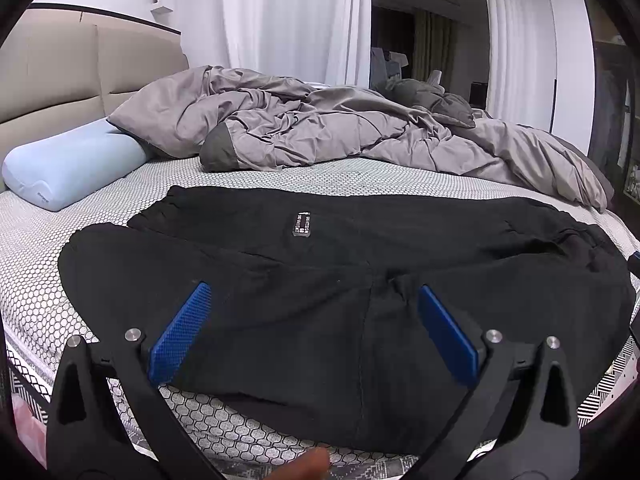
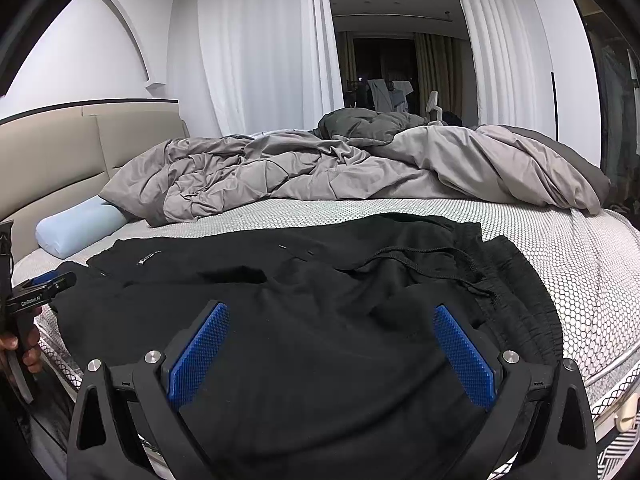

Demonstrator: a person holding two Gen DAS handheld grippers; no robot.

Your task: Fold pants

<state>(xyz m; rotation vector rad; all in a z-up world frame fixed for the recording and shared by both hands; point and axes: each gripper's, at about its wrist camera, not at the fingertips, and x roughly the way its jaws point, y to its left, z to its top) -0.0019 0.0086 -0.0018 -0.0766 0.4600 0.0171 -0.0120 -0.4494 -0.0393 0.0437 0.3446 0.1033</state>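
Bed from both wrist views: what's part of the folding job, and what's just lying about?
Job:
black pants
left gripper, open
right gripper, open

Lying about:
grey duvet
blue pillow
headboard
white curtains

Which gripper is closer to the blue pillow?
Left. The left gripper hovers over the pants' leg end, the pillow's side. The right gripper is over the waistband end, farther away.
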